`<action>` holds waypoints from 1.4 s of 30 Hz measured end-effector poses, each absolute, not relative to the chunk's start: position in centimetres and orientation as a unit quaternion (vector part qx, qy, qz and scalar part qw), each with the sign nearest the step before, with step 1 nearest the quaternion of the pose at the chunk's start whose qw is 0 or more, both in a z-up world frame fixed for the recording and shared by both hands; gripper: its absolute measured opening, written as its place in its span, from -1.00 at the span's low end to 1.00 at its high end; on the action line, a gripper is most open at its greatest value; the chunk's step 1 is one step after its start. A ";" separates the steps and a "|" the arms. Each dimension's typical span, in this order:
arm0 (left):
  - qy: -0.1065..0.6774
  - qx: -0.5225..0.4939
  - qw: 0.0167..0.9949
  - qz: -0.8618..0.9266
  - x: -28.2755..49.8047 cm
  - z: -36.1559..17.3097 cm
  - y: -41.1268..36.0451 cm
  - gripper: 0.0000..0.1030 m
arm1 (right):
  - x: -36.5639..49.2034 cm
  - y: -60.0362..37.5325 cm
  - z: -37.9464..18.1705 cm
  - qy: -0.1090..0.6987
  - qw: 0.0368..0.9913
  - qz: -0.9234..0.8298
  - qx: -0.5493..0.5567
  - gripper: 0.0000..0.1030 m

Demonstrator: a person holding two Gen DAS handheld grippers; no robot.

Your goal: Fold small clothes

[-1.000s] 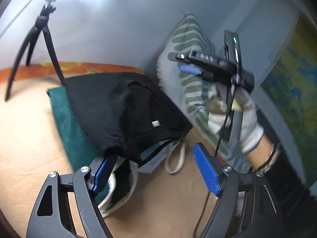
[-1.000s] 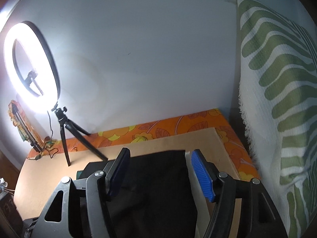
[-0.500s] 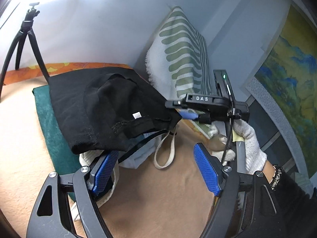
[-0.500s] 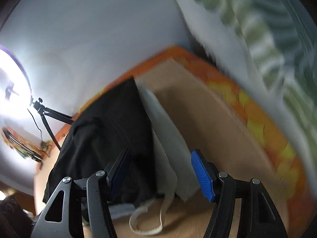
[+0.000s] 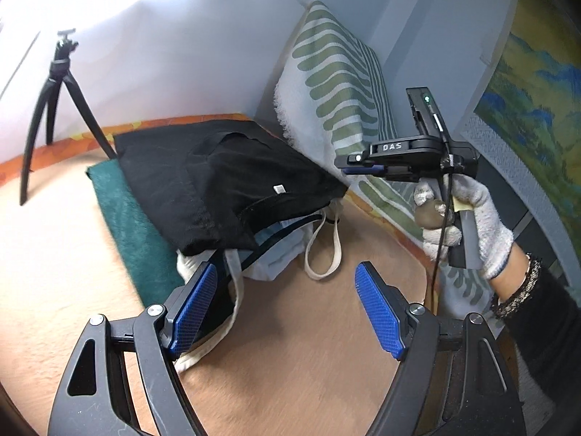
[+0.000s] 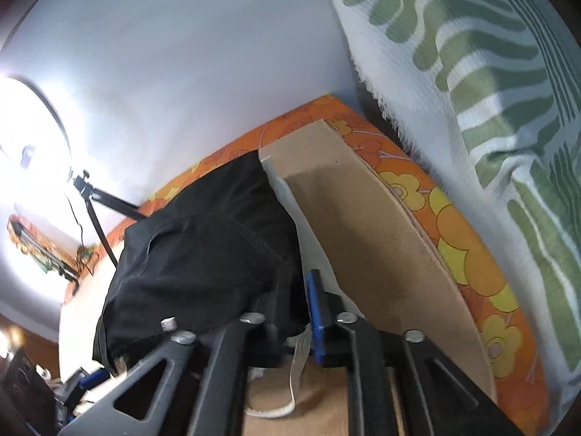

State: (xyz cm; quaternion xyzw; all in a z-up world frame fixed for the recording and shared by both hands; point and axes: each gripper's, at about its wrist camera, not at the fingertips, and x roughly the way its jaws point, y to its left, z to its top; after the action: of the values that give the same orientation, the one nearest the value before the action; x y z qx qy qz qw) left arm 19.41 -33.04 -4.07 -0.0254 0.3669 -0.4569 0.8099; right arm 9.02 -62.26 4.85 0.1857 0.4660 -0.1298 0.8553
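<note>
A black garment (image 5: 218, 178) lies on top of a pile with a white cloth bag (image 5: 279, 254) and a dark green cloth (image 5: 130, 225) on the tan surface. My left gripper (image 5: 287, 309) is open and empty, its left pad (image 5: 192, 305) beside the pile's near edge. My right gripper (image 5: 348, 167) is held by a white-gloved hand at the garment's right corner. In the right wrist view the right gripper (image 6: 308, 312) is shut on the black garment's (image 6: 203, 254) edge.
A green-and-white patterned cushion (image 5: 337, 83) leans on the wall right of the pile. A black tripod (image 5: 58, 101) stands at far left; its ring light (image 6: 25, 138) glares. An orange floral sheet (image 6: 454, 225) edges the tan surface (image 6: 363, 239).
The right gripper went from open and raised down to the pile and shut on the black garment's edge. The left gripper stayed open near the pile.
</note>
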 end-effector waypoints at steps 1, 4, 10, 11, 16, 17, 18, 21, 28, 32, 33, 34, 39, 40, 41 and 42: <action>0.365 -0.022 0.812 -0.455 19.2 -3.8 -32.8 0.52 | 8.7 -61.9 5.0 0.463 0.858 -0.134 0.178 -0.23; 0.358 -0.011 0.820 -0.446 18.4 -3.0 -31.8 0.52 | 7.9 -60.9 5.4 0.461 0.860 -0.138 0.171 -0.23; 0.338 0.020 0.842 -0.419 16.6 -1.3 -29.8 0.52 | 6.4 -57.6 7.4 0.443 0.872 -0.146 0.149 -0.08; 0.336 0.024 0.845 -0.416 16.2 -1.0 -29.4 0.53 | 6.0 -56.8 8.1 0.439 0.875 -0.146 0.141 -0.02; 0.319 0.041 0.856 -0.406 14.3 0.4 -27.6 0.55 | 4.5 -53.2 10.3 0.413 0.891 -0.155 0.109 0.23; 0.315 0.042 0.858 -0.404 13.9 0.6 -27.2 0.55 | 4.2 -52.6 10.6 0.409 0.893 -0.157 0.104 0.31; 0.311 0.044 0.860 -0.402 13.3 0.9 -26.8 0.55 | 3.9 -52.0 10.9 0.405 0.895 -0.159 0.098 0.35; 0.299 0.052 0.867 -0.396 11.9 1.6 -25.7 0.55 | 3.0 -49.7 11.7 0.394 0.902 -0.161 0.076 0.48; 0.274 0.055 0.878 -0.388 9.0 2.9 -22.9 0.61 | 0.6 -43.8 12.6 0.361 0.915 -0.178 0.008 0.72; 0.284 0.061 0.881 -0.374 8.2 2.7 -21.6 0.63 | -1.0 -40.8 12.2 0.346 0.920 -0.182 0.006 0.81; 0.282 0.066 0.883 -0.368 7.9 2.7 -21.3 0.63 | -1.3 -40.2 12.1 0.343 0.921 -0.185 0.005 0.84; 0.278 0.071 0.887 -0.362 7.6 2.6 -20.9 0.63 | -1.6 -39.5 11.9 0.339 0.922 -0.189 0.003 0.86; 0.272 0.086 0.895 -0.342 6.5 2.1 -19.3 0.64 | -2.8 -36.6 11.1 0.324 0.925 -0.199 -0.003 0.99; 0.272 0.087 0.898 -0.335 6.5 2.1 -19.0 0.65 | -3.0 -36.2 10.9 0.323 0.925 -0.198 -0.001 0.99; 0.273 0.087 0.899 -0.331 6.4 1.9 -18.8 0.72 | -3.2 -35.8 10.7 0.322 0.926 -0.197 0.002 0.99; 0.274 0.087 0.901 -0.325 6.4 1.8 -18.5 0.81 | -3.3 -35.4 10.5 0.321 0.927 -0.195 0.003 0.99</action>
State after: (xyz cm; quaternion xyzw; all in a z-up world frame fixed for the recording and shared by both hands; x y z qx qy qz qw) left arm 6.45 -18.52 1.82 0.0870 0.2739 -0.3252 0.9009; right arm -3.29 -35.42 10.47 0.0032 0.3206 -0.1946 0.9270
